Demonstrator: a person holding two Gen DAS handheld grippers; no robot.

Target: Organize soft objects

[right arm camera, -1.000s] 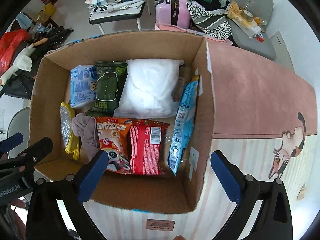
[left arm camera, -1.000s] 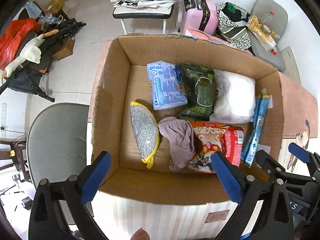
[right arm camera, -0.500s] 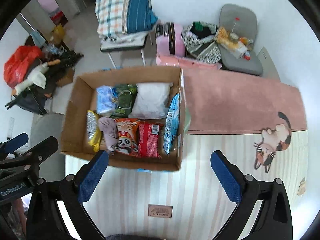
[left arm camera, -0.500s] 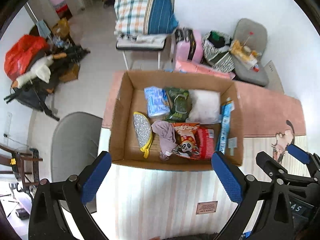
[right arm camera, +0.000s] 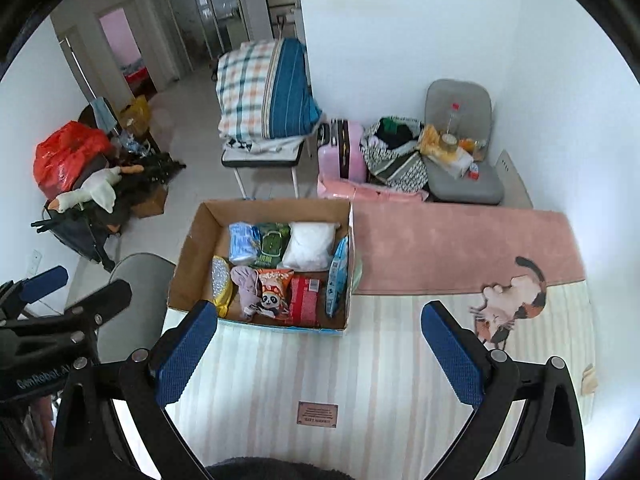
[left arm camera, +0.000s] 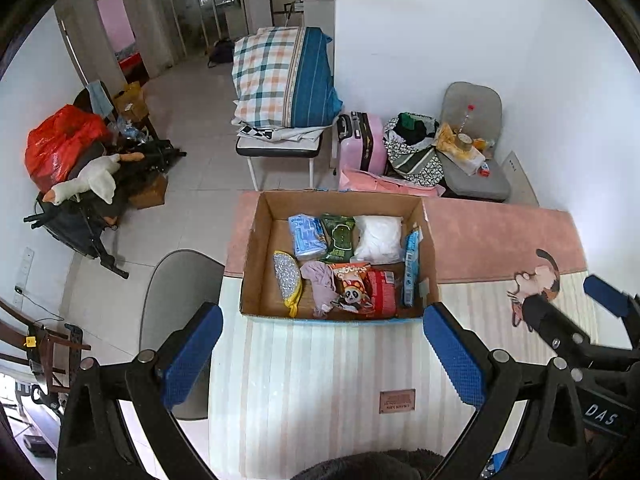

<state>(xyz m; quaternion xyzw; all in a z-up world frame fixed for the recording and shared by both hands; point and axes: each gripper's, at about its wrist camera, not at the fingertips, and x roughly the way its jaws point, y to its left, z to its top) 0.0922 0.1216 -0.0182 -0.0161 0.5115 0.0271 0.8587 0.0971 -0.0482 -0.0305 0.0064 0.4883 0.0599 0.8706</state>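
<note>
Soft packets fill the cardboard box (left arm camera: 256, 248) on the striped surface (left arm camera: 320, 380) in snug rows, apparently already sorted, so the left tongs (left arm camera: 320, 356) and right tongs (right arm camera: 320, 350) hang high above it, both spread wide and empty.

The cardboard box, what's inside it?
The cardboard box holds a blue pack, green pack, white bag, sparkly sponge, purple cloth and panda snack bag. Anything beneath them is hidden.
</note>
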